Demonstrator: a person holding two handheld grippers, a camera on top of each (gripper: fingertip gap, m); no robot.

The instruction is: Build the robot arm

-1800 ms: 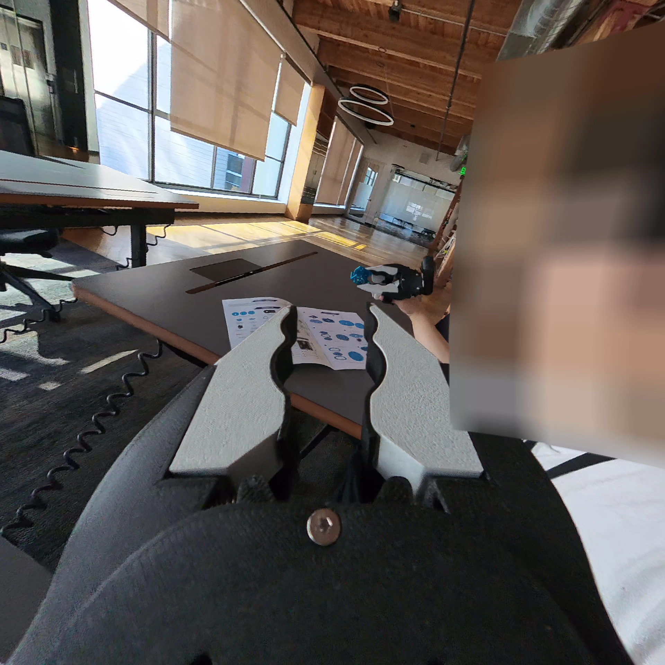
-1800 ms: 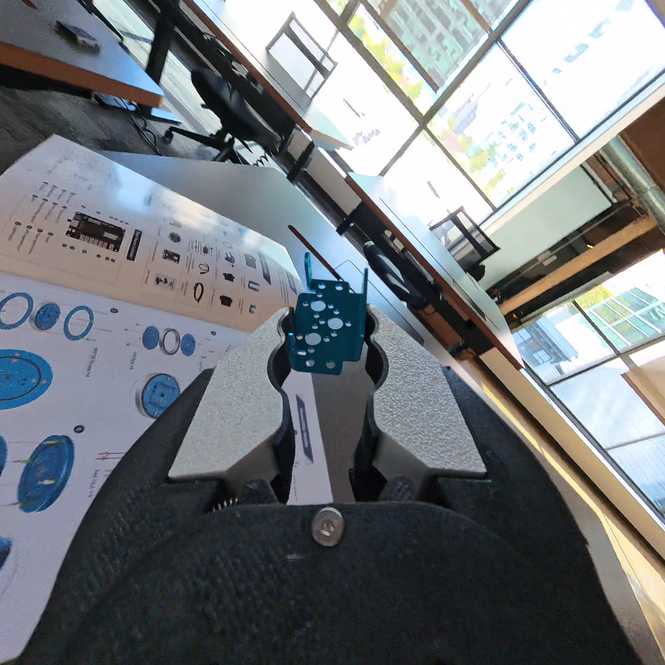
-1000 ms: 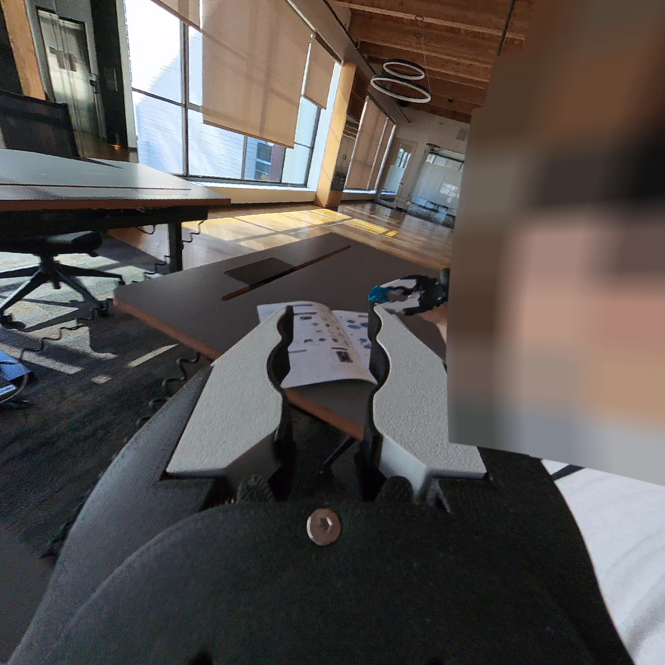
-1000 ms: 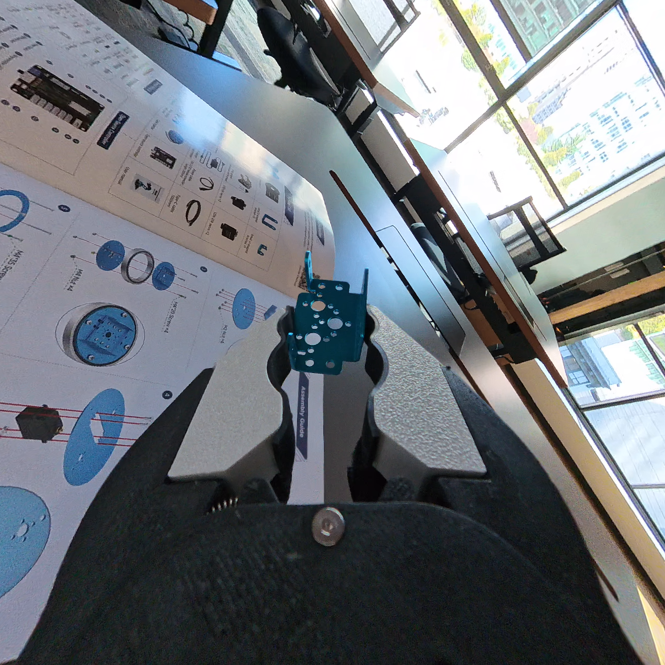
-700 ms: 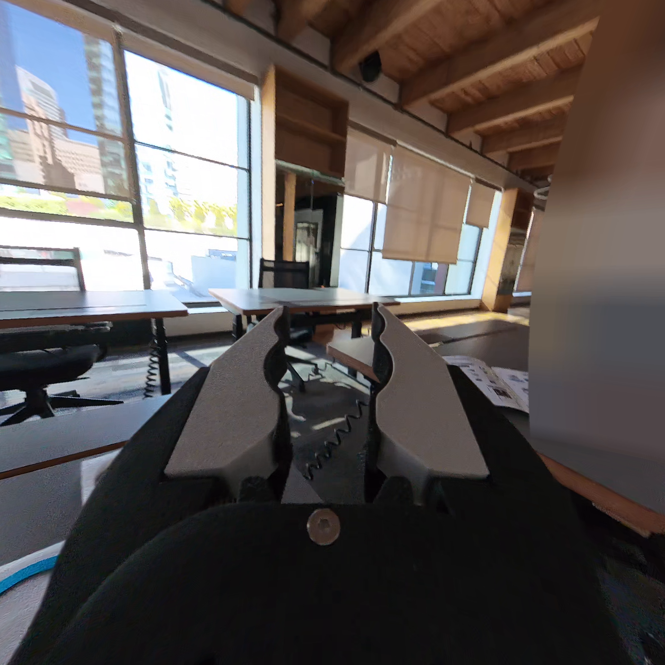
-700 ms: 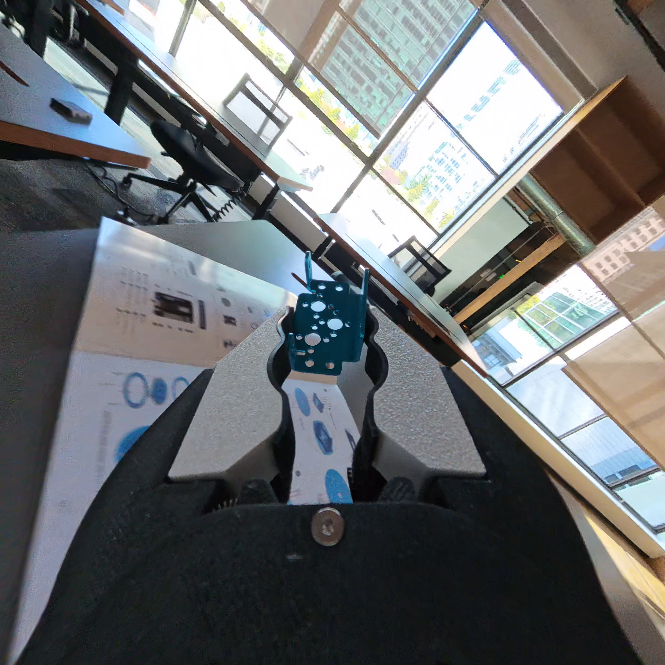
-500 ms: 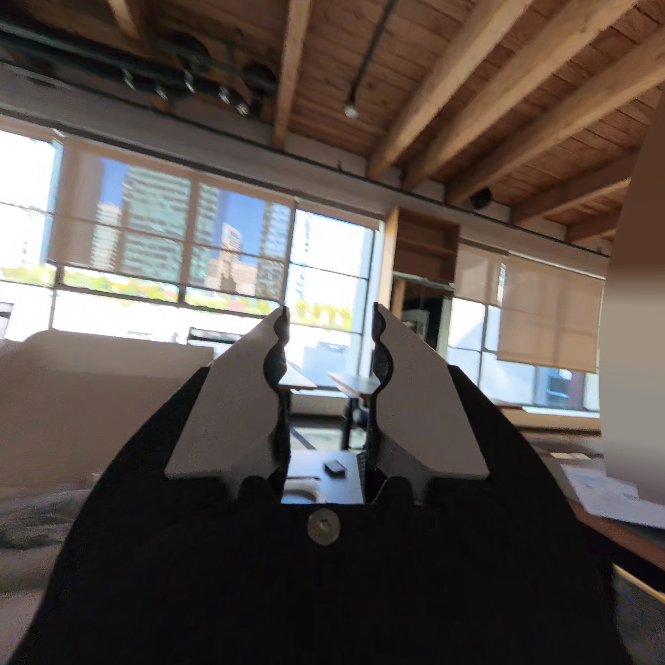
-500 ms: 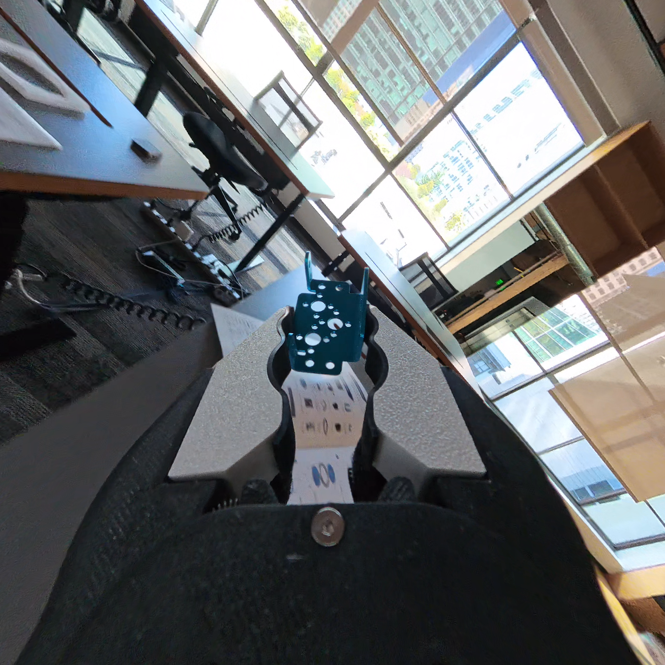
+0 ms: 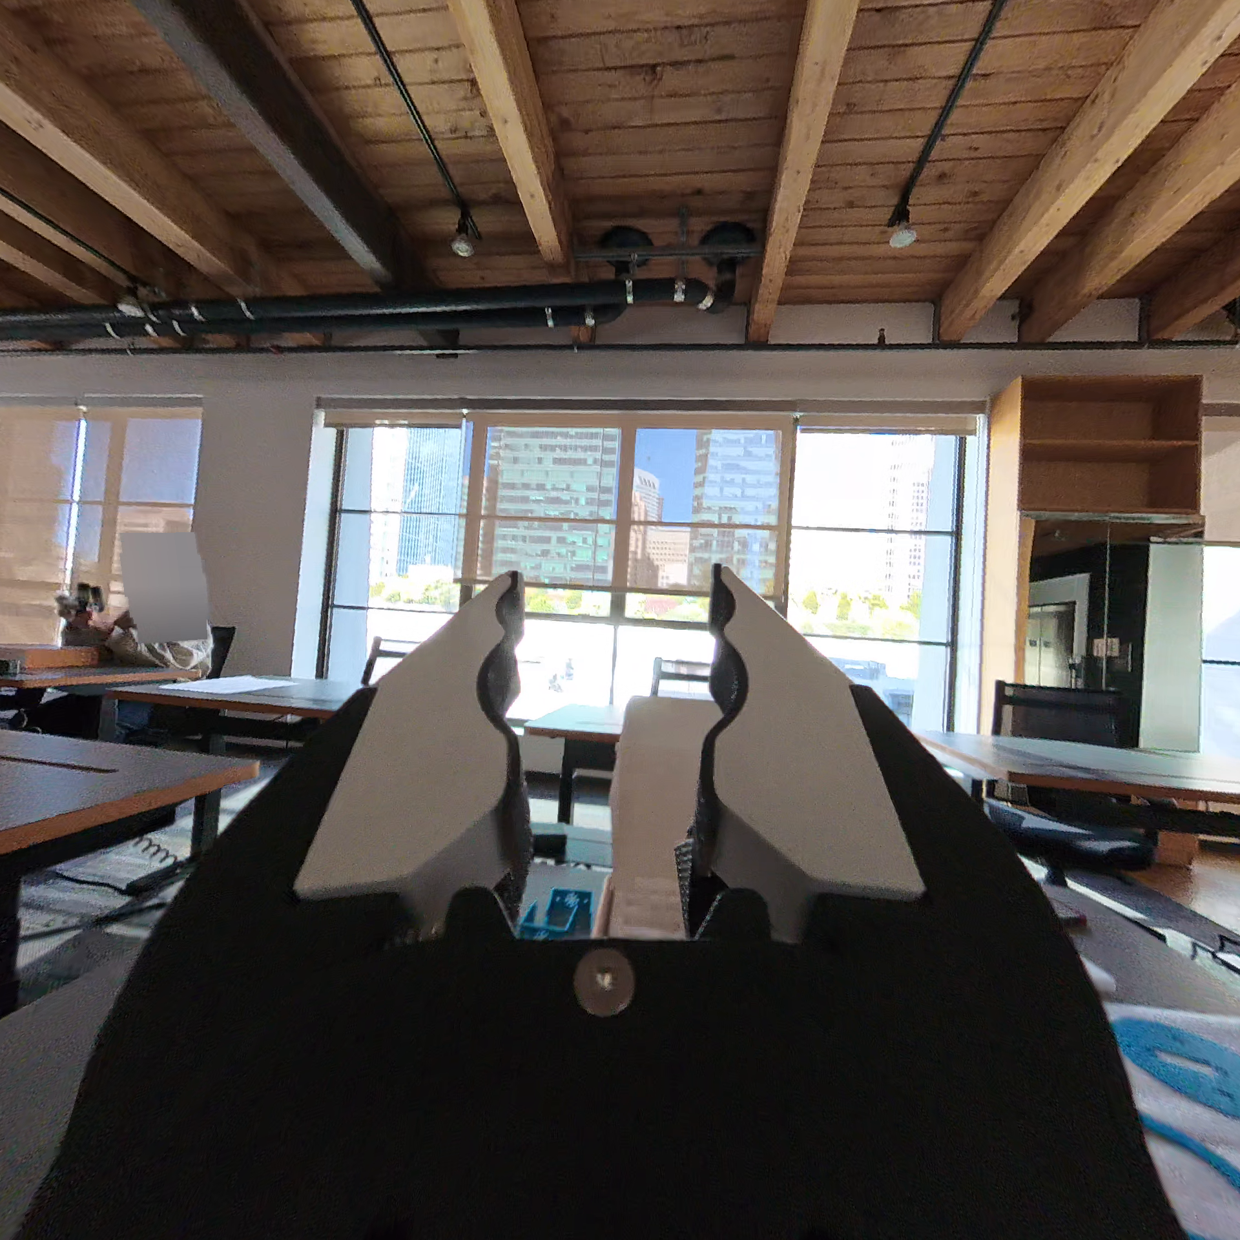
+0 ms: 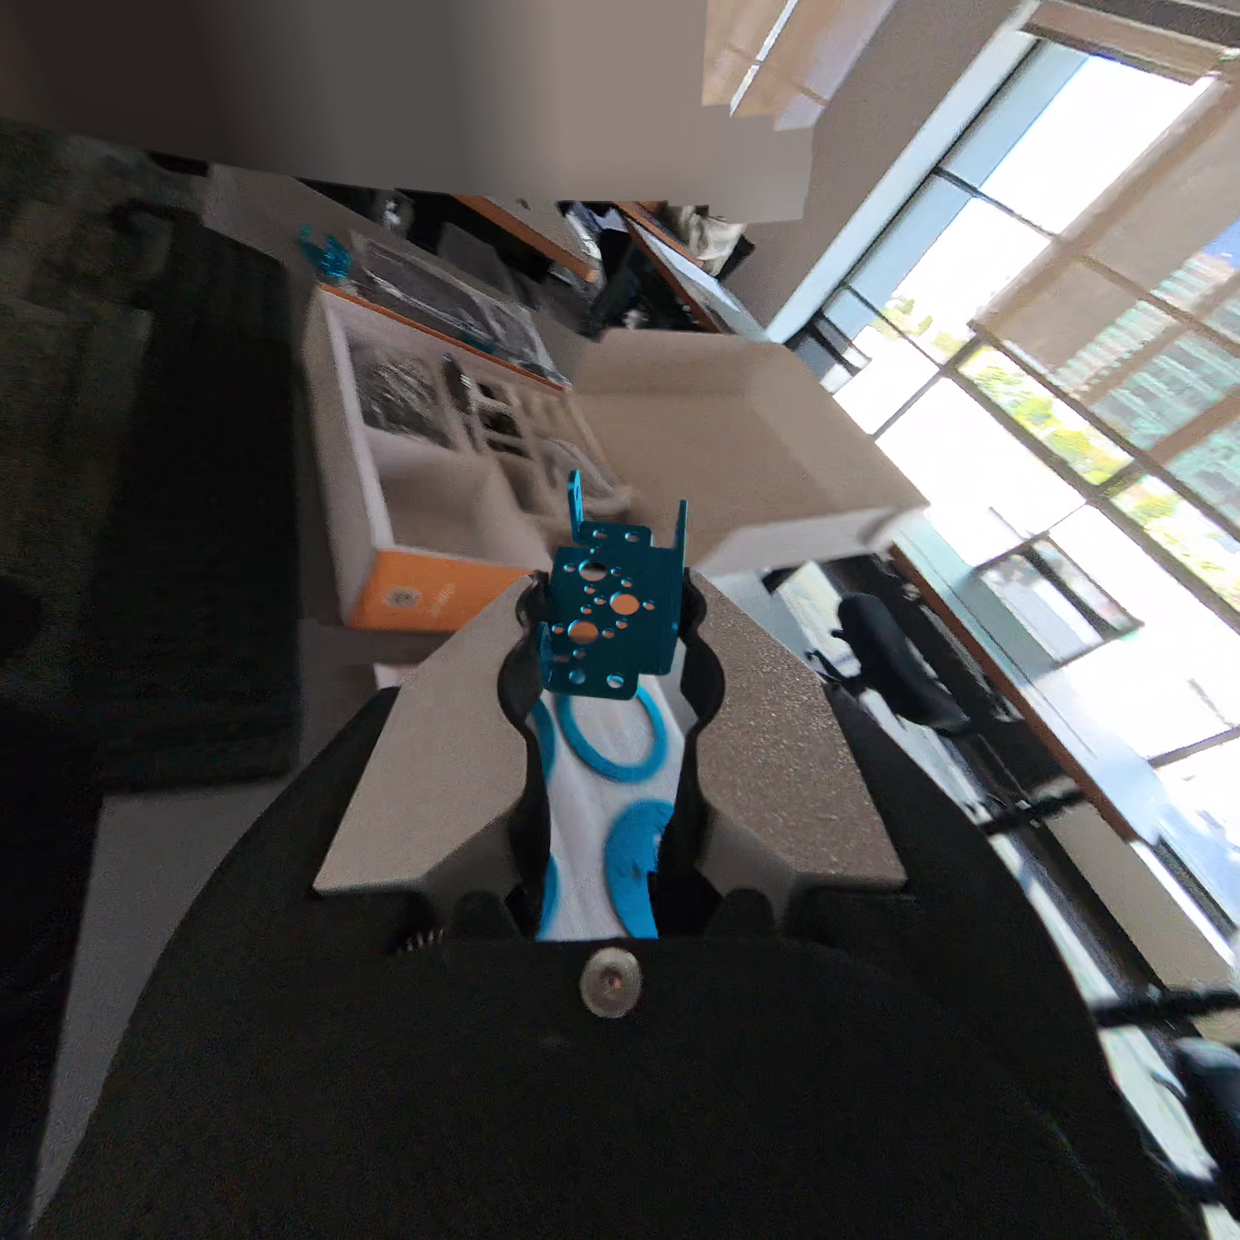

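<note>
Right gripper (image 10: 612, 607) clamps a blue bracket (image 10: 609, 614); left gripper (image 9: 614, 590) parted, empty.
Bracket sits upright between the right fingertips, perforated face toward camera, above a sheet (image 10: 604, 825) with blue rings. Open kit box (image 10: 429, 470) lies just beyond. Left gripper holds nothing, pointing level at windows (image 9: 631, 510); a small blue part (image 9: 557, 909) is low between its fingers.

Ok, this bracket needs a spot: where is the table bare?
Bare grey table lies left of the printed sheet, in front of the orange-edged box. The box's compartments look crowded, and the sheet fills the space under the right gripper and its blue bracket.
</note>
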